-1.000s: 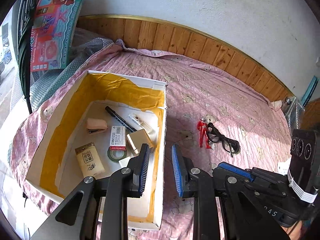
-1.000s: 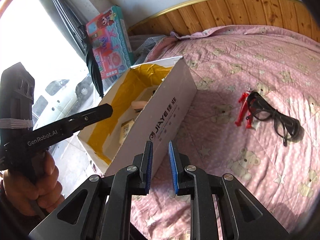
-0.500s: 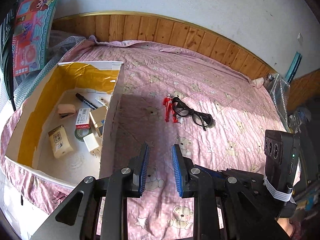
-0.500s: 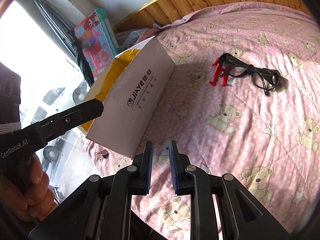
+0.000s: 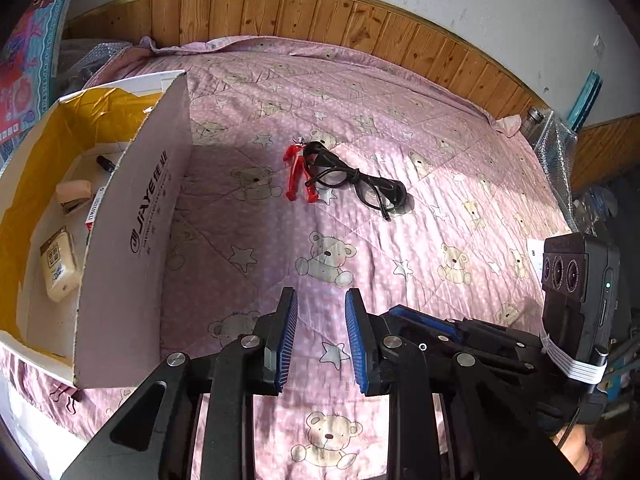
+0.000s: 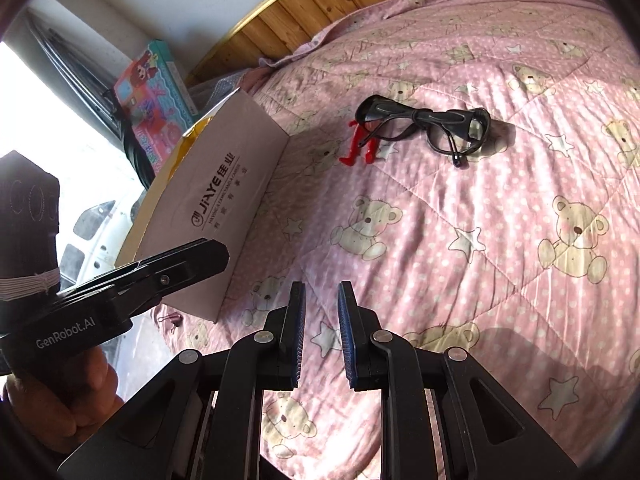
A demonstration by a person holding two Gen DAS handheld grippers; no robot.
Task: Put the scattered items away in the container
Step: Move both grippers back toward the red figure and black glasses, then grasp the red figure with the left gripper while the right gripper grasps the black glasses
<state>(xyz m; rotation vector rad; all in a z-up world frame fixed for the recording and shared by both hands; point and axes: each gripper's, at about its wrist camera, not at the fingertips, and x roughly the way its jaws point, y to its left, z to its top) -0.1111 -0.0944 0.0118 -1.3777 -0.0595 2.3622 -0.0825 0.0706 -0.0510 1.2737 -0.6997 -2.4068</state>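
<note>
Both grippers, left (image 5: 321, 336) and right (image 6: 321, 334), hover empty over a pink bear-print quilt (image 5: 440, 184), fingers slightly parted. Black glasses (image 5: 360, 184) touch a red toy figure (image 5: 298, 172), lying well right of the open cardboard box (image 5: 132, 240).

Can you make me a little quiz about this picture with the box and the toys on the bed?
1. True or false: the black glasses are inside the box.
2. What lies right beside the glasses? A) red toy figure B) spoon C) ball
3. Fill in: the left tool and right tool are both ____ and hold nothing.

Key: 1 false, they lie on the pink blanket; 2 A; 3 open.
</note>
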